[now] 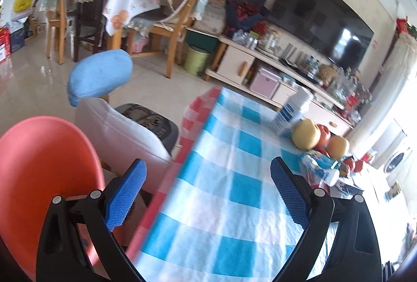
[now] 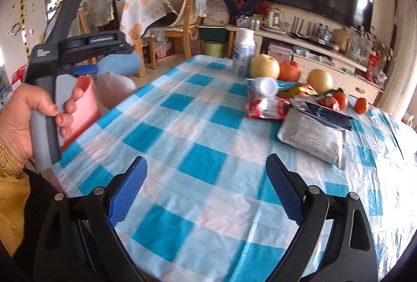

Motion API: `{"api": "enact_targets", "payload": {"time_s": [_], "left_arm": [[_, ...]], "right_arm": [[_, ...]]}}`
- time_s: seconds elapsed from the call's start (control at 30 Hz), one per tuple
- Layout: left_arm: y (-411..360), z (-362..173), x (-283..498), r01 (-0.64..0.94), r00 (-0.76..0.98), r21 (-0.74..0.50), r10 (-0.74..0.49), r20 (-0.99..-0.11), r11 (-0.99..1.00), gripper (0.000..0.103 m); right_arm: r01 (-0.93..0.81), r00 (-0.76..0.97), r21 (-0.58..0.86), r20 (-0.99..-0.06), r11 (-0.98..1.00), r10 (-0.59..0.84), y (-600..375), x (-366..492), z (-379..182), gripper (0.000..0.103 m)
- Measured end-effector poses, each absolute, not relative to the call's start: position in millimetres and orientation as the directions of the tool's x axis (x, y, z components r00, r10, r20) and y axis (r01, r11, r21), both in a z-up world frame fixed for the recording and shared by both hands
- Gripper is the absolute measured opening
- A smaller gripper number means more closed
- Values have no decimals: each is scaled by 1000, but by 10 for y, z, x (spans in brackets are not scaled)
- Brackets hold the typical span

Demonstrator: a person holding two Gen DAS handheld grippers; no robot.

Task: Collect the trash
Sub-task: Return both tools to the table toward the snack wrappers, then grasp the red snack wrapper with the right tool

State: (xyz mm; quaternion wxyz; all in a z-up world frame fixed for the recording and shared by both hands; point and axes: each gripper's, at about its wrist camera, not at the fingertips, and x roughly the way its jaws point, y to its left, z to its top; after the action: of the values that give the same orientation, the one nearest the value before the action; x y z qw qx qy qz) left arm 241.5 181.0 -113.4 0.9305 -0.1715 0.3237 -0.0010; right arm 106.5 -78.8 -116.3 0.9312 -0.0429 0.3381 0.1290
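Both grippers, left [image 1: 206, 193] and right [image 2: 206, 190], spread empty; approach step, next reaching the red wrapper [image 2: 264, 107] at frame centre-right.

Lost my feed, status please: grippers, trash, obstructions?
Left gripper and right gripper open, empty, above the checked tablecloth. Wrappers untouched beside the fruit. Path looks unobstructed.

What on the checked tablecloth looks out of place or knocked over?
A small white plastic bottle lies toppled among crumpled red and yellow snack wrappers beside the fruit, unlike the tall white bottle standing upright. Nothing looks spilled.
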Motion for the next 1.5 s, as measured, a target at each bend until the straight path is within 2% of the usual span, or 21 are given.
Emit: {"api": "enact_targets", "payload": {"time_s": [0.2, 0.33, 0.67, 0.73, 0.9, 1.07, 1.13, 1.2, 1.5], "left_arm": [[1532, -1165, 2473, -51, 767, -307, -160, -622, 950, 95], [1300, -1193, 2499, 14, 744, -333, -232, -627, 943, 95], [791, -1240, 2542, 141, 695, -326, -328, -639, 935, 95], [718, -1255, 2553, 169, 685, -320, -344, -642, 932, 95], [567, -1289, 2574, 213, 666, -315, -373, -646, 925, 95], [429, -1351, 2600, 248, 641, -300, -388, -662, 921, 95], [372, -1376, 2612, 264, 632, -289, -392, -669, 920, 95], [310, -1400, 2619, 283, 622, -285, -401, -673, 916, 95], [-53, -1527, 2589, 396, 562, -257, -454, -691, 881, 95]], "right_arm": [[-142, 755, 102, -632, 985, 175, -1485, 1205, -1186, 93], [-62, 768, 165, -622, 984, 153, -1941, 1331, -1170, 93], [53, 766, 343, -617, 938, 183, -3004, 1946, -1200, 91], [58, 755, 355, -627, 933, 192, -3128, 2075, -1247, 79], [36, 746, 319, -639, 947, 188, -3310, 2502, -1262, 75], [-22, 730, 241, -659, 970, 180, -3439, 2959, -1299, 57], [-50, 717, 237, -668, 970, 200, -3490, 3127, -1337, 46], [-89, 698, 235, -679, 968, 228, -3513, 3277, -1401, 43], [-218, 657, 102, -720, 971, 223, -3368, 3716, -1552, 40]]}}
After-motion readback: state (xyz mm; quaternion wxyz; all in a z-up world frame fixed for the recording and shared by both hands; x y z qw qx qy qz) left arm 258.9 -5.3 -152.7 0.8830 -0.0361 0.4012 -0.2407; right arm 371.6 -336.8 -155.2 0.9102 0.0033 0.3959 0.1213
